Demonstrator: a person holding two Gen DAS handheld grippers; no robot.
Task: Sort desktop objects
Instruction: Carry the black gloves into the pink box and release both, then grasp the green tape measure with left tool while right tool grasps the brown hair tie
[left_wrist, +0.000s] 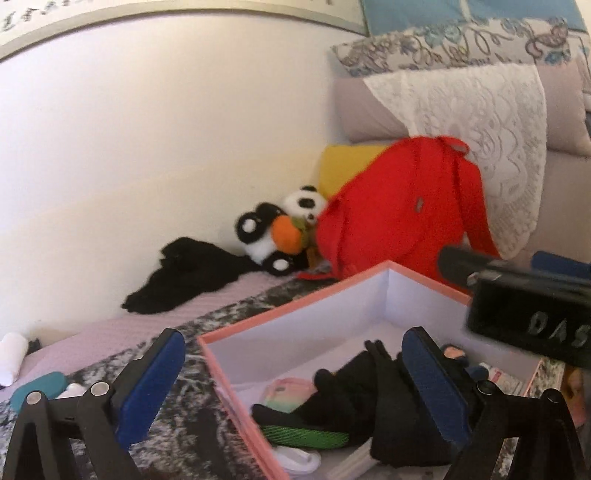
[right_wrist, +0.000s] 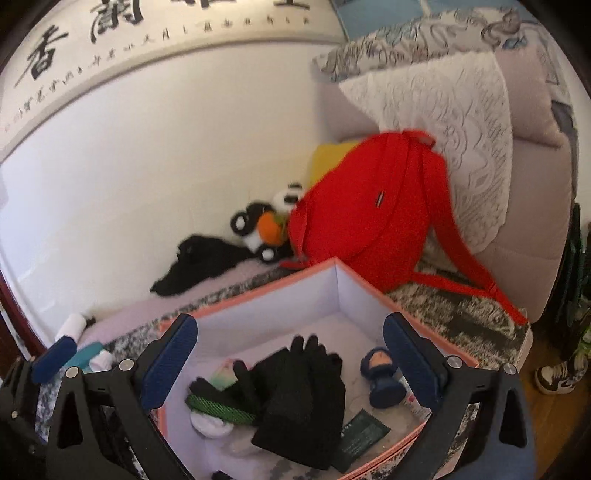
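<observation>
Clearly open wide and empty, both: left gripper (left_wrist: 295, 373) straddling the near wall of the pink-rimmed, white-lined cardboard box (right_wrist: 334, 280) on the grey-patterned bed cover (right_wrist: 454, 314), right gripper (right_wrist: 290, 356) hovering above its contents. Risk of knocking or tipping that light box rim on any descent; of snagging the floppy black knit gloves (right_wrist: 306, 384) and dragging out the small navy-hooded doll (right_wrist: 382, 373) alongside. Still unsorted at the left edge: teal oval case (left_wrist: 37, 387). Readable: "DAS" on the right gripper body; "香" on the wall scroll (right_wrist: 48, 55); green packet's (right_wrist: 364, 435) print illegible.
</observation>
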